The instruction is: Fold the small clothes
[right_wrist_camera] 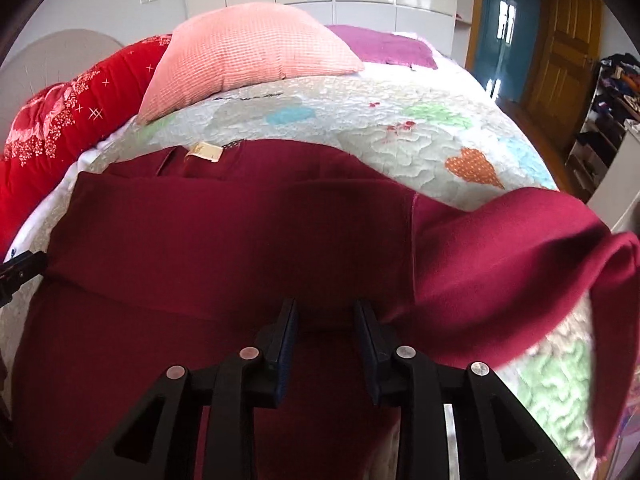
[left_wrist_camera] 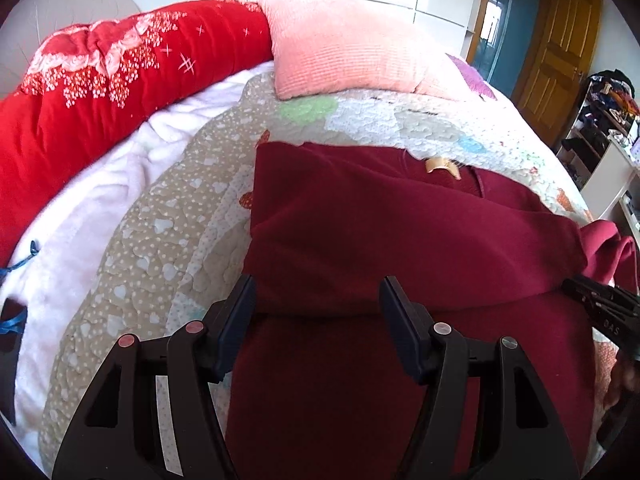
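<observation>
Garment (left_wrist_camera: 360, 216): dark red, on the bed's quilt (left_wrist_camera: 160, 208), at 6 o'clock from the pillow (left_wrist_camera: 344, 48).
Left gripper (left_wrist_camera: 318, 300): released, jaws wide over the fold.
Right gripper (right_wrist_camera: 325, 314): jaws narrowly apart, nothing pinched.

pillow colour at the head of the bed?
Salmon pink pillow, with a fine waffle-grid texture; clearest in the right wrist view.

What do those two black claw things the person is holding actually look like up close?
Both are matte black plastic. The left gripper and the right gripper each have two flat, straight fingers with dark blue pads on their inner faces. Behind the fingers, angular black linkage arms with cut-out openings fan outward, joined by round silvery pins, two of which look pinkish on the left one. The right gripper's side carries small pale lettering. No cables or sleeves show.
</observation>
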